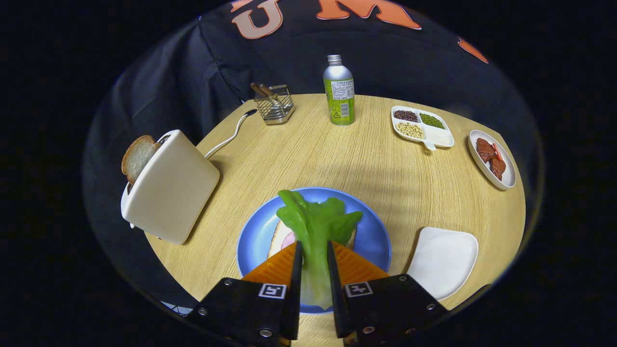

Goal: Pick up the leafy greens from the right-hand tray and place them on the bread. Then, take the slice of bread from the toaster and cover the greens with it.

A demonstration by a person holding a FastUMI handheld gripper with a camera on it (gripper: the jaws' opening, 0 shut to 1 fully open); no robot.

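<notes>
The gripper (314, 255) held the greens (315, 226) between its two fingers, the jaws pinching the pale stalk from both sides while the leafy end stuck out ahead of the fingertips. The greens hung over a blue plate (373, 236) that lay just ahead of the fingers on the round wooden table (337, 159). On that plate, under the leaves, lay a slice of bread (275, 237) with something pink on it, mostly hidden by the greens and the fingers; whether the leaves touched the bread could not be told.

To the left of the plate stood a cream toaster (171, 188), tilted in this view, with a second slice (137, 156) poking up from its slot and a white cord running off toward the far side. To the right of the plate, near the table's edge, sat a white tray (446, 262). Farther off stood a wire holder (274, 106) with wooden-handled things in it, a metal bottle (339, 91) upright near the far middle, a divided dish (424, 127) of beans and seeds to the right of it, and at the far right an oval dish (492, 159) holding reddish-brown pieces.
</notes>
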